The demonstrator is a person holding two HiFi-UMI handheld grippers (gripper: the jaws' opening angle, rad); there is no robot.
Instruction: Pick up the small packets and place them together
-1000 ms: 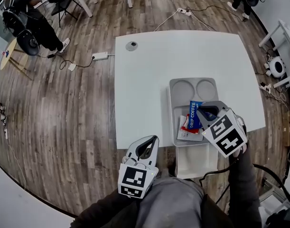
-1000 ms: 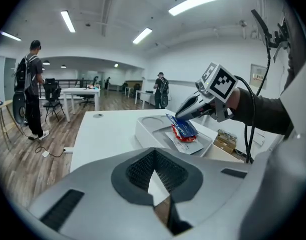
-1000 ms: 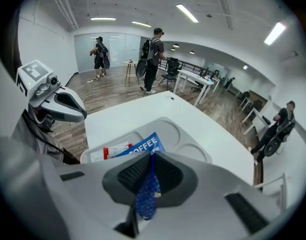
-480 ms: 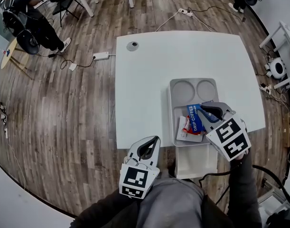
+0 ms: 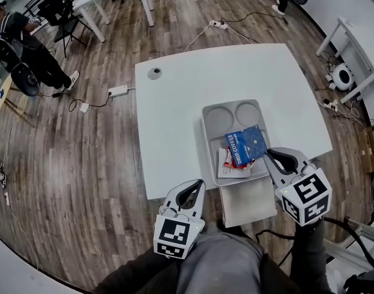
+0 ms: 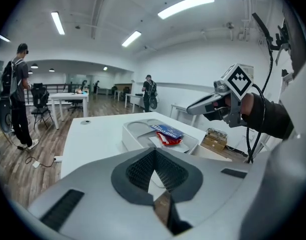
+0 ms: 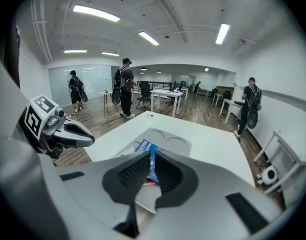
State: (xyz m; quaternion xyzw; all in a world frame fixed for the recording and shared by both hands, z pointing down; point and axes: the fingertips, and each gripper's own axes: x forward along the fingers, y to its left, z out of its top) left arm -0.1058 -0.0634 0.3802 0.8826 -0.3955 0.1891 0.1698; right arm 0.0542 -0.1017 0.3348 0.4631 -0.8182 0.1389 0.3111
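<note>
Nearest, left gripper (image 5: 198, 182): jaws are clenched together on nothing; the tray is seen ahead and to the right of its tips.
Right gripper (image 5: 267, 154): jaws are drawn almost closed with nothing pinched; only a slit is left between them, and the blue packet is glimpsed through it.
Blue packet (image 5: 246, 144): just beyond the right tips and apart from them, laid askew over the red packet.
Red packet (image 5: 231, 159): ahead of the right jaws, under the blue one and on a white packet (image 5: 225, 171).
Tray (image 5: 209, 133): all three packets are gathered in its large compartment.
Risk: the askew blue packet could be knocked off the pile if brushed by the closed tips. Another pick would likely be fumbled unless the jaws are parted first.
</note>
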